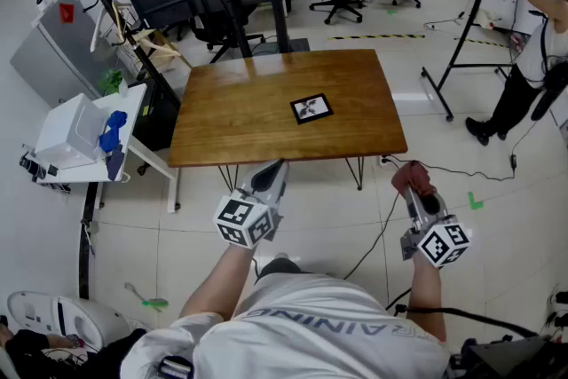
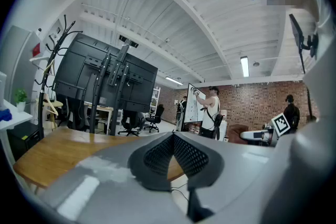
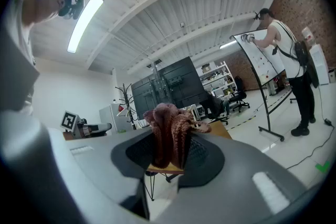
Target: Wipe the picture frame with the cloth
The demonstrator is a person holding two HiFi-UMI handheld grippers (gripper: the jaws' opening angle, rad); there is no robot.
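Two grippers hang just short of the desk's near edge. Right gripper [image 1: 414,184]: fingers clamped on a bunched reddish-brown knitted cloth [image 3: 168,136], with the wad poking out past the tips. Left gripper [image 1: 276,169]: fingers together, nothing between them. The cloth looks soft, light and compressible, so the pinch on the bunch looks adequate. Farther out, the picture frame [image 1: 311,108] lies flat near the middle of the wooden desk [image 1: 231,124], well apart from both grippers. It is probably light, rigid and glazed, and it may slide on the smooth top. Steady it at an edge or corner, not on the face.
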